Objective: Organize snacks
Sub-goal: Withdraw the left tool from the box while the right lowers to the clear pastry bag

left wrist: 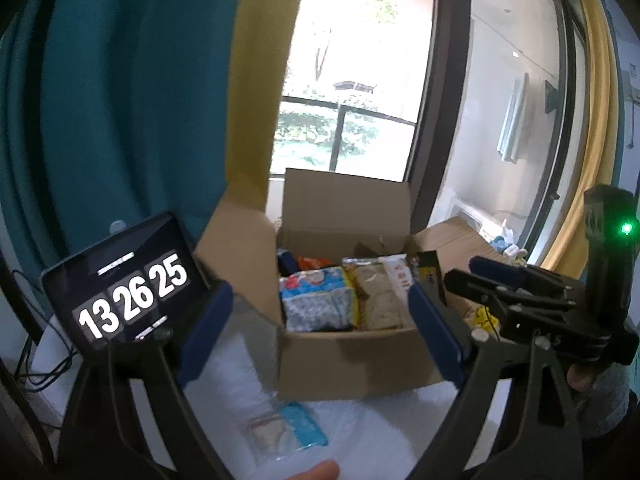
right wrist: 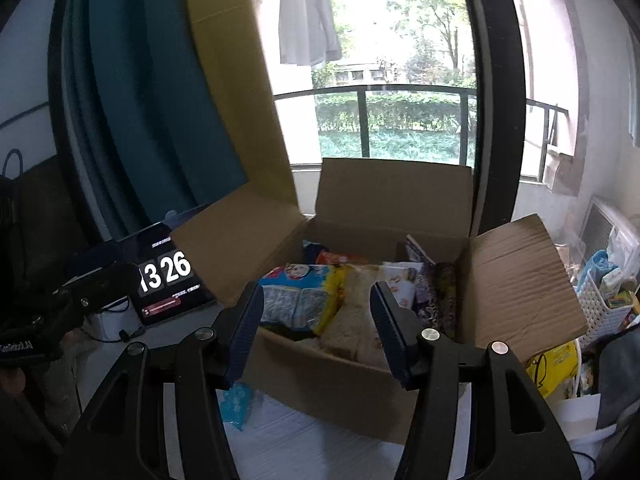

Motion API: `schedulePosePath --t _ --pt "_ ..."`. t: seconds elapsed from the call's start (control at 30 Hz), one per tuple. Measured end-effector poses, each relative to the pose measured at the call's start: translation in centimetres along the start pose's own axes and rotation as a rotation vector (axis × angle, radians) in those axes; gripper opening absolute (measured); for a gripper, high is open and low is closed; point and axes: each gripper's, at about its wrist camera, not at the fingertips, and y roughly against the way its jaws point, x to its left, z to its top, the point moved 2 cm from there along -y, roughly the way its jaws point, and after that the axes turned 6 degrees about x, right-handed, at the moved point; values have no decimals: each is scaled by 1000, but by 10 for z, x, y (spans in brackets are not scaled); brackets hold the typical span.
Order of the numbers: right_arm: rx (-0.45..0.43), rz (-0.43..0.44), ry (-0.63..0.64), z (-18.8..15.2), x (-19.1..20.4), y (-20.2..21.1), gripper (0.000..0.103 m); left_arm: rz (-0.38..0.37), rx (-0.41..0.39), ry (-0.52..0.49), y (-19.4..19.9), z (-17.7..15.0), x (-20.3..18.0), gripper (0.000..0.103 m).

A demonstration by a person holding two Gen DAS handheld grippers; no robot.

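Sitting on the white table (left wrist: 240, 380) is a brown cardboard box (left wrist: 352, 356) with its flaps standing open. Snack bags are filling the box. A blue and white bag (left wrist: 316, 300) is lying on the left side inside, and a pale bag (left wrist: 380, 296) is lying right beside it, touching it. An orange packet (left wrist: 314, 263) is peeking out at the back. Dark packets (right wrist: 430, 292) are leaning against the right wall of the box.

A small light blue packet (left wrist: 302, 426) is lying on the table in front of the box, outside it.

The left claw (left wrist: 320, 328) is opening wide and holding nothing, in front of the box. The right claw (right wrist: 316, 332) is also open and holding nothing, up by the box's near wall.

A dark clock screen (left wrist: 120, 284) is standing to the left of the box. A white basket (right wrist: 600, 304) full of small things is sitting to the right.
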Motion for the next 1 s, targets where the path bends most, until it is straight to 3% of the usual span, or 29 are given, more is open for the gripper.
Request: schedulePosePath --t 0.57,0.87,1.0 --pt "129 52 27 -43 62 -48 59 78 55 93 15 -54 79 90" --pt "236 89 -2 -79 87 -97 81 108 114 142 13 -92 118 90" --pt "292 85 1 -95 98 -121 86 115 135 171 13 -106 136 90"
